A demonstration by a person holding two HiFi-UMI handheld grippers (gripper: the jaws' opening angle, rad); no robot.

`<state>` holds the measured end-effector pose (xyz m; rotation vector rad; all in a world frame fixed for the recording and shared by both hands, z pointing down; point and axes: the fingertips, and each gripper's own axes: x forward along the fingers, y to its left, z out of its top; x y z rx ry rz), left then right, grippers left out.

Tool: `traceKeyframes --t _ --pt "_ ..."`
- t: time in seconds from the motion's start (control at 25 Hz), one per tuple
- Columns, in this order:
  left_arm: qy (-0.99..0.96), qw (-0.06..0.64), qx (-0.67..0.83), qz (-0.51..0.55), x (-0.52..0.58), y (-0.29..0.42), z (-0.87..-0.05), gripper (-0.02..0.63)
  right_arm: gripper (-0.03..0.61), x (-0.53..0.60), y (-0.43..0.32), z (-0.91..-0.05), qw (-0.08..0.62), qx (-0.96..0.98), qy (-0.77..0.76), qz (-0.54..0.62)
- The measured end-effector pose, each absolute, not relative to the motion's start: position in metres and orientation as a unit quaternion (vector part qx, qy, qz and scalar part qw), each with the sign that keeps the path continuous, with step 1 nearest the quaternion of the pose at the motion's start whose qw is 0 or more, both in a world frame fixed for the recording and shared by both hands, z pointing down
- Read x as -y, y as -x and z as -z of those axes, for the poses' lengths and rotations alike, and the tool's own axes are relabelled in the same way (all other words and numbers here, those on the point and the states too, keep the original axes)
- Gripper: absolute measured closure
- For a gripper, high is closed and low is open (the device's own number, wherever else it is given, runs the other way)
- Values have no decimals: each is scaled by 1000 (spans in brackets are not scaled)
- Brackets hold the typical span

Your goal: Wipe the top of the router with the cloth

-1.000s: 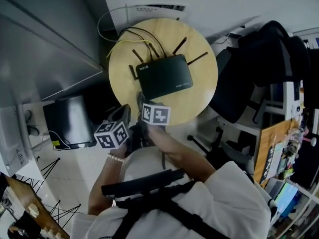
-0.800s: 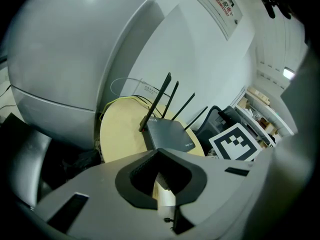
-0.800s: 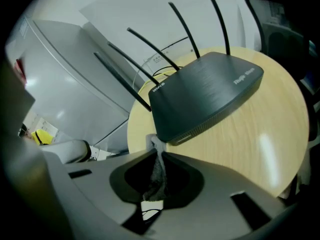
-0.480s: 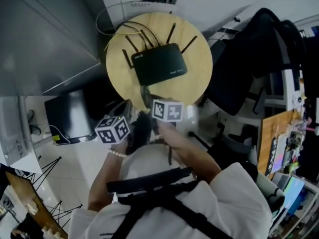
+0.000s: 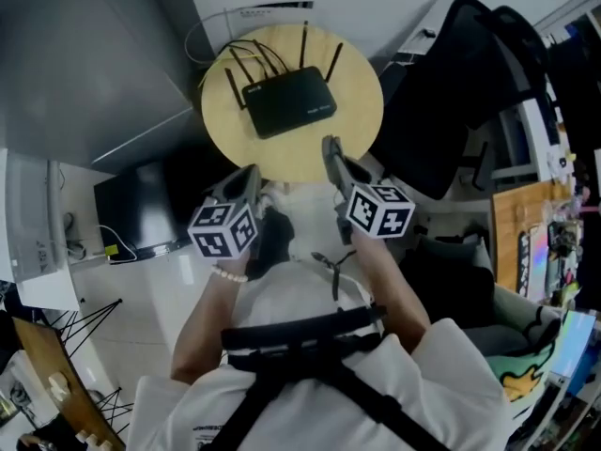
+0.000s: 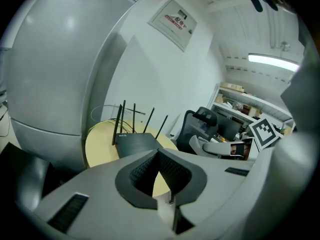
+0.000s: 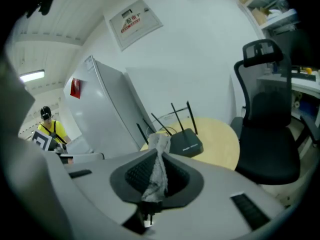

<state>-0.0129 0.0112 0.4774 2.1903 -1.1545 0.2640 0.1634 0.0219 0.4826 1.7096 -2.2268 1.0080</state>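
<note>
A black router (image 5: 289,101) with several upright antennas lies on a round wooden table (image 5: 362,111). Both grippers hang off the table's near edge, short of the router. My right gripper (image 5: 331,148) is shut on a grey cloth (image 7: 159,171); the cloth stands pinched between its jaws and pokes out past the tips (image 7: 159,148). Beyond them is the router (image 7: 186,144). My left gripper (image 5: 249,178) is shut with nothing in it. Its tips (image 6: 158,150) point at the router (image 6: 135,143) and the table (image 6: 100,144).
A black office chair (image 5: 451,92) stands right of the table and shows in the right gripper view (image 7: 265,129). A grey cabinet (image 5: 84,54) fills the left. A black box (image 5: 141,209) sits on the floor below it. Cables (image 5: 211,31) loop behind the router.
Both grippers have drawn back from the table. The right one, with the cloth, left the router's near edge and swung right. The router has not moved on the table.
</note>
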Motion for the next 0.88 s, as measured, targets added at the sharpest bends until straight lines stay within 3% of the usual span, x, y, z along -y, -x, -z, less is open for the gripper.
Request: traceKeyframes --t 0.44,0.88 --pt "-850 297 427 -77 -122 -13 -432 617 541 -135 -168 -441 52 764 -571 -296" --pt "-859 284 419 -77 -144 -1 -412 617 543 -151 -129 -424 59 784 -554 -275"
